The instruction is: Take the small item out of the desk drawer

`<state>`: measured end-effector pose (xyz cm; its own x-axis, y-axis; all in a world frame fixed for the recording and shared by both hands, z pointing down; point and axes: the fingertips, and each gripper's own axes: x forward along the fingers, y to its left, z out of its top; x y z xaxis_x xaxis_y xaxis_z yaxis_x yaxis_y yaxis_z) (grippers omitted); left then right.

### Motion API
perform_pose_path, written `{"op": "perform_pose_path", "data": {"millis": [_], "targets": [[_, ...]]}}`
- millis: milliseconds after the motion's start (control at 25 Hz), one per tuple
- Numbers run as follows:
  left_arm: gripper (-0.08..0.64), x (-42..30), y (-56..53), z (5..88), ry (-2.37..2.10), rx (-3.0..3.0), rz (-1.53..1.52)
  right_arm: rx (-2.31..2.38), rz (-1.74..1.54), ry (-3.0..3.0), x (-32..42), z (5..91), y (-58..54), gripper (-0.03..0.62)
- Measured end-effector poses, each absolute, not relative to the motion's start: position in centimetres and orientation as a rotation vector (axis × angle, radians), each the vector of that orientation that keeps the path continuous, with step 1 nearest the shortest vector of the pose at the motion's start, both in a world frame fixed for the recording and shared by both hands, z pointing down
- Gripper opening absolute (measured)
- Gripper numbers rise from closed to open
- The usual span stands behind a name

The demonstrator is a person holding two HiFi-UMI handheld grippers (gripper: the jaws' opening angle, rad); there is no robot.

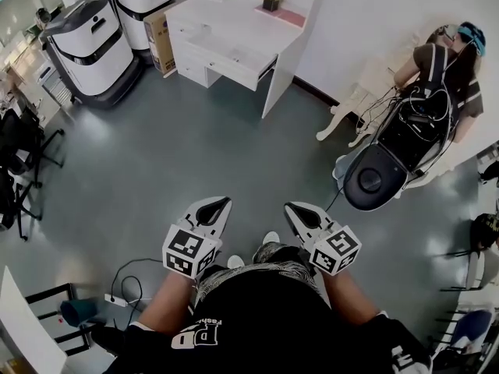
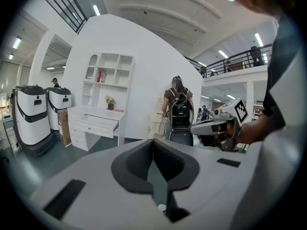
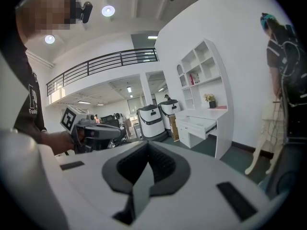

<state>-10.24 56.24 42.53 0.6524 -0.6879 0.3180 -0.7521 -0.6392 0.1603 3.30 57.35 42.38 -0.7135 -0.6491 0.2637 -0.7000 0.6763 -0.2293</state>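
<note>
The white desk (image 1: pixel 226 33) stands far ahead against the wall, and its upper drawer (image 1: pixel 263 68) is pulled partly out. That drawer shows again in the left gripper view (image 2: pixel 104 124) and in the right gripper view (image 3: pixel 205 125). I cannot see the small item in any view. My left gripper (image 1: pixel 217 206) and right gripper (image 1: pixel 295 209) hang side by side in front of the person's body, well short of the desk. Both are shut, the jaws meeting at their tips, with nothing between them (image 2: pixel 153 142) (image 3: pixel 147 145).
Two white machines (image 1: pixel 90 41) and a cardboard box (image 1: pixel 160 29) stand left of the desk. A person with a backpack (image 1: pixel 437 76) sits at the right by a black round device (image 1: pixel 374 178). Chairs (image 1: pixel 23 162) line the left. A power strip with cable (image 1: pixel 117 298) lies near my feet.
</note>
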Motion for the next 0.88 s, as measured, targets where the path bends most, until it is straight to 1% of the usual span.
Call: {"op": "perform_pose_path", "data": {"millis": [360, 560, 880], "targets": [[0.015, -11.3, 53.0, 42.6, -1.194, 2.575, 0.312, 1.107, 0.496, -2.746, 2.9, 43.0, 53.9, 0.009], [0.015, -11.2, 50.5, 43.9, -1.196, 2.555, 0.345, 1.104, 0.528, -2.766, 2.8, 44.0, 50.2, 0.009], [0.015, -10.0, 40.8, 43.3, -1.208, 2.553, 0.386, 1.106, 0.544, -2.777, 3.5, 43.4, 39.9, 0.009]]}}
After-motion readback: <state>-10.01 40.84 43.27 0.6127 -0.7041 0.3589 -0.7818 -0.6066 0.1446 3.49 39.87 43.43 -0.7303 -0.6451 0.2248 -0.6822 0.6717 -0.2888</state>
